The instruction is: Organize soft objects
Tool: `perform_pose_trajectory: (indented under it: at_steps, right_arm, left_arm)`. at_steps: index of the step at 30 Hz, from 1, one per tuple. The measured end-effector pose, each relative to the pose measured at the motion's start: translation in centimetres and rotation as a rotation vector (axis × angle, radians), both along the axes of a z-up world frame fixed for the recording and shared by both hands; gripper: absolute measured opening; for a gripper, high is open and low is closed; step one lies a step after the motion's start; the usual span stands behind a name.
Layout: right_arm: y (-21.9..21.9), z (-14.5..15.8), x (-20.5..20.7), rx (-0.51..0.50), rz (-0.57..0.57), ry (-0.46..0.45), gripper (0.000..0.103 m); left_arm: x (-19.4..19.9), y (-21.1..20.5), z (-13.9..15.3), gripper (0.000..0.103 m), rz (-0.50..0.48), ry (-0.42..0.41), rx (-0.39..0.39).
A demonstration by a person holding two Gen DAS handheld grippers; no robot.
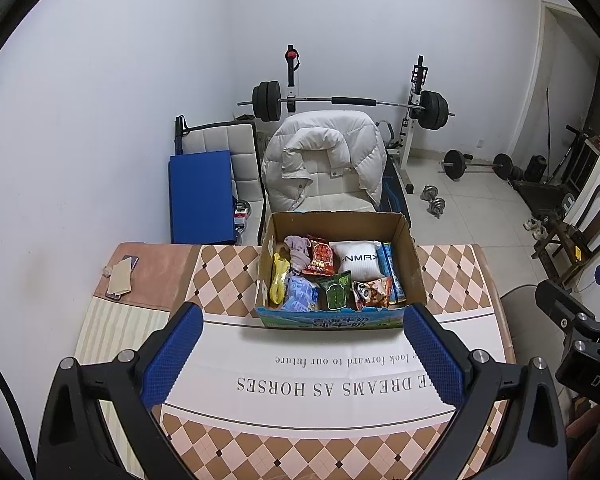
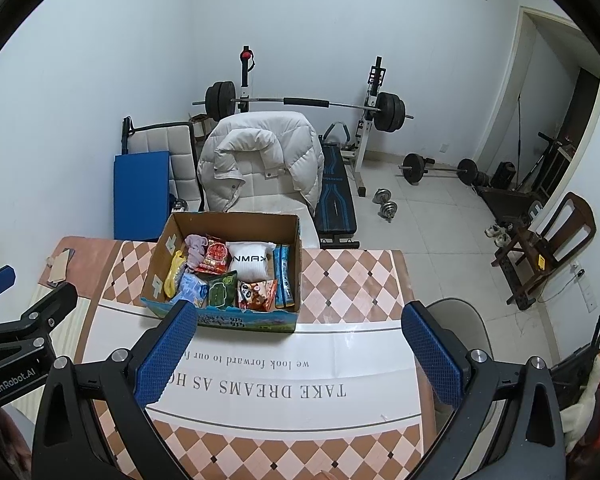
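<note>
Both tongs (image 1: 300,360) (image 2: 296,356) spread, empty, over bare tablecloth (image 1: 320,364); box (image 1: 340,316) beyond.

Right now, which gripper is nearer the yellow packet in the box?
Left. The left gripper is centred before the cardboard box; the yellow packet lies at its left end. The right gripper sits off rightward.

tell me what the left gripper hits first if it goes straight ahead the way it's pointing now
Most likely the near wall of the cardboard box, which sits centred between the open left gripper fingers. Only bare tablecloth lies between. Depth is unclear, so it might pass over the rim onto the snack packets.
</note>
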State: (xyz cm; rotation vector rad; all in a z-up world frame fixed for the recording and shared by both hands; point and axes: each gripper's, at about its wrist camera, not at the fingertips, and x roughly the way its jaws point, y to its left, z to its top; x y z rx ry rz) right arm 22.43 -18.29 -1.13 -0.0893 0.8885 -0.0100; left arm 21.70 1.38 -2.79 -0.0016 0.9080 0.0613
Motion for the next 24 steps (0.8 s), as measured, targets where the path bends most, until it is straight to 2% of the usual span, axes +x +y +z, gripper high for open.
perform_pose_trajectory:
  at_steps: [24]
  right_arm:
    - [0.05,0.17,-0.08,0.008,0.004,0.001,0.103]
  left_arm:
    - [0.17,0.17,0.6,0.103,-0.006,0.002,-0.003]
